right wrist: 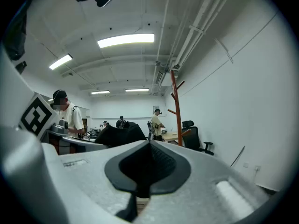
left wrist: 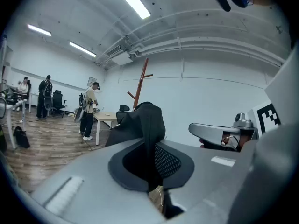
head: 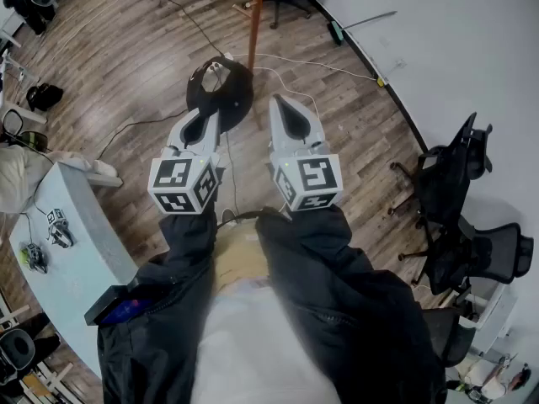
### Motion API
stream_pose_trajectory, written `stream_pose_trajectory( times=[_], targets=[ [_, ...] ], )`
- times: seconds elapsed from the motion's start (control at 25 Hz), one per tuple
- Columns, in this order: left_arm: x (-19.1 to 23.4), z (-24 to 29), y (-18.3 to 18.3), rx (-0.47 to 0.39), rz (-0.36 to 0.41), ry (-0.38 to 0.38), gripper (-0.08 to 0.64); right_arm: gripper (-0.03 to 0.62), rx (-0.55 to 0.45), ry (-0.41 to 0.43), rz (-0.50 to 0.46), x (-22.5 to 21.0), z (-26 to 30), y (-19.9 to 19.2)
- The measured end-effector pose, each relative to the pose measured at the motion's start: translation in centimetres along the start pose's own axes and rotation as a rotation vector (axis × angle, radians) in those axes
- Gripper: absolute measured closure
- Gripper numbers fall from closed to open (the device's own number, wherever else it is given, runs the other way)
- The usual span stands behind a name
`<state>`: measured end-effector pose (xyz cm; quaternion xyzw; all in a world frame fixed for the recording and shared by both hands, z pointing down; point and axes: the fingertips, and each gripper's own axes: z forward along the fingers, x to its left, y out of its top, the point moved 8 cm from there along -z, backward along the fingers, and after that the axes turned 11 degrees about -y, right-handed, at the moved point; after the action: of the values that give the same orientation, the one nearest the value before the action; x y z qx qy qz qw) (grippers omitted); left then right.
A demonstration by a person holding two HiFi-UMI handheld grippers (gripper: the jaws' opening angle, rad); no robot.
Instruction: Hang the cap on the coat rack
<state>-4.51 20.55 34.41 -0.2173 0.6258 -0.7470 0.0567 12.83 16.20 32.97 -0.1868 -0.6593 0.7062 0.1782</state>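
The black cap (head: pixel 223 87) hangs from the tips of my left gripper (head: pixel 213 113), which is shut on its fabric. In the left gripper view the cap (left wrist: pixel 142 120) rises from between the closed jaws of the left gripper (left wrist: pixel 152 146). The reddish-brown coat rack (head: pixel 255 19) stands on the wood floor just beyond the cap. Its pole and pegs (left wrist: pixel 140 85) show behind the cap, against the white wall. My right gripper (head: pixel 278 101) is held beside the left one, shut with nothing in it. In its own view, the right gripper (right wrist: pixel 149 143) points toward the rack (right wrist: pixel 175 106), with the cap (right wrist: pixel 120 134) to its left.
Black office chairs (head: pixel 450 196) stand along the white wall at the right. A pale table (head: pixel 80 242) with small devices is at the left. Cables (head: pixel 312 64) trail over the floor near the rack's base. People stand by a desk (left wrist: pixel 105 118) farther off.
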Motion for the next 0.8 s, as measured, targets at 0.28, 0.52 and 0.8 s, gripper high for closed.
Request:
stream_pose_trajectory(
  times=[0.28,0.52,0.8],
  targets=[
    [0.5,-0.1,0.0,0.0,-0.004,0.0,0.554,0.594,0.008,-0.001,-0.002,0.3,0.4,-0.3],
    [1.5,-0.4,-0.5,0.011,-0.015,0.001,0.554,0.592,0.033,-0.008,0.01,0.8,1.0,-1.0],
    [2.8,-1.3,-1.0,0.01,-0.049,-0.006,0.554,0.592,0.077,-0.008,0.0,2.0,1.4,-2.2]
  ],
)
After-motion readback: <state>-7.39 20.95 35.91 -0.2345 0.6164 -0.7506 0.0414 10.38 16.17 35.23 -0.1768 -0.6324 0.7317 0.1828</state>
